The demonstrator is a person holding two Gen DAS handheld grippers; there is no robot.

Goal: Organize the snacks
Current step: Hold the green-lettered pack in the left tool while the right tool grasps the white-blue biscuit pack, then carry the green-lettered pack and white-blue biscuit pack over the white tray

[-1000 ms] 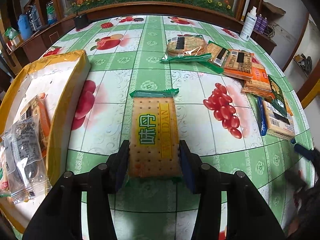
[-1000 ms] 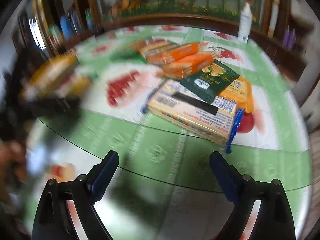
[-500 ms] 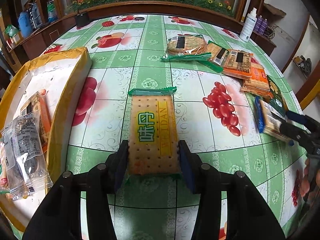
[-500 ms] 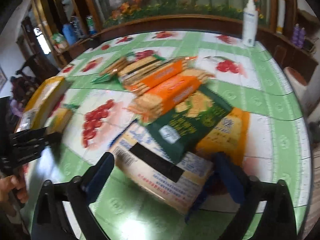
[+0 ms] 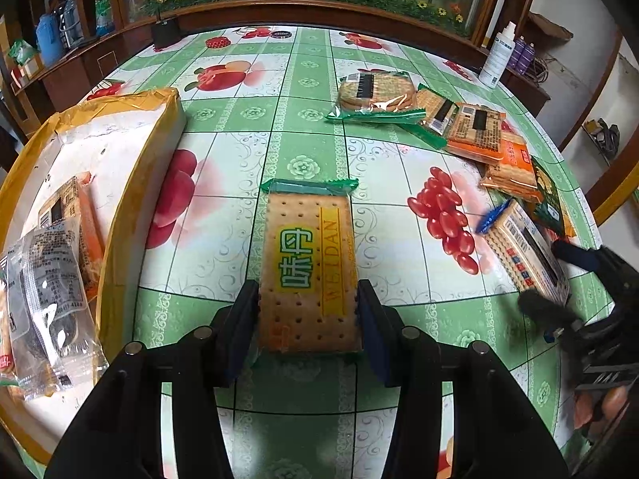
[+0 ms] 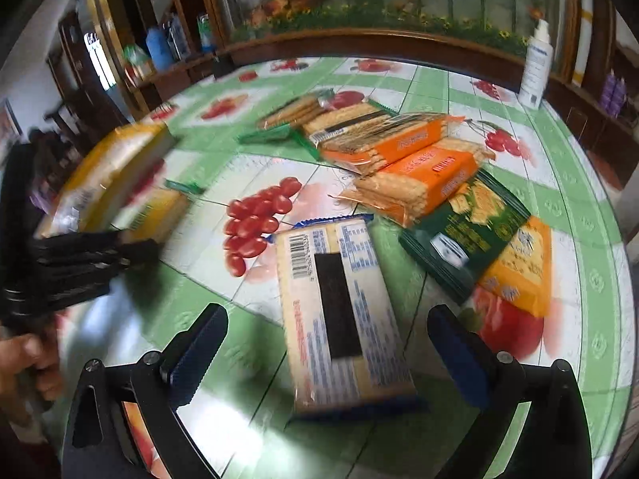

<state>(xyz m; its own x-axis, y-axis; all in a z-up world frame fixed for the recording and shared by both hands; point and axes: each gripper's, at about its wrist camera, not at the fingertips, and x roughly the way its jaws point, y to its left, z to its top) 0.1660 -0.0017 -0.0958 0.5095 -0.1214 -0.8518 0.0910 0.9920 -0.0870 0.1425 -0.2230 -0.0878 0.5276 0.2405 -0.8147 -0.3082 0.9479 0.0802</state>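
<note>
My left gripper [image 5: 306,311] is shut on a tan Weidan biscuit pack [image 5: 308,267] with green ends, held over the fruit-print tablecloth [image 5: 239,119]. A yellow-rimmed box [image 5: 120,135] holding several snack packs lies to its left. My right gripper [image 6: 327,343] is open, its fingers on either side of a blue-edged cracker pack [image 6: 343,319] lying label side up on the table; that pack and the gripper also show in the left wrist view [image 5: 523,251]. The left gripper [image 6: 80,255] appears blurred in the right wrist view.
Orange biscuit packs [image 6: 415,167], a dark green pack [image 6: 467,231], a yellow pack [image 6: 519,267] and a green-wrapped round-biscuit pack [image 5: 375,95] lie in a pile at the right. A white spray bottle [image 6: 537,68] stands at the far table edge.
My right gripper has swung toward the blue-edged cracker pack and now straddles it. My left gripper still holds the Weidan pack, nearly unmoved.
</note>
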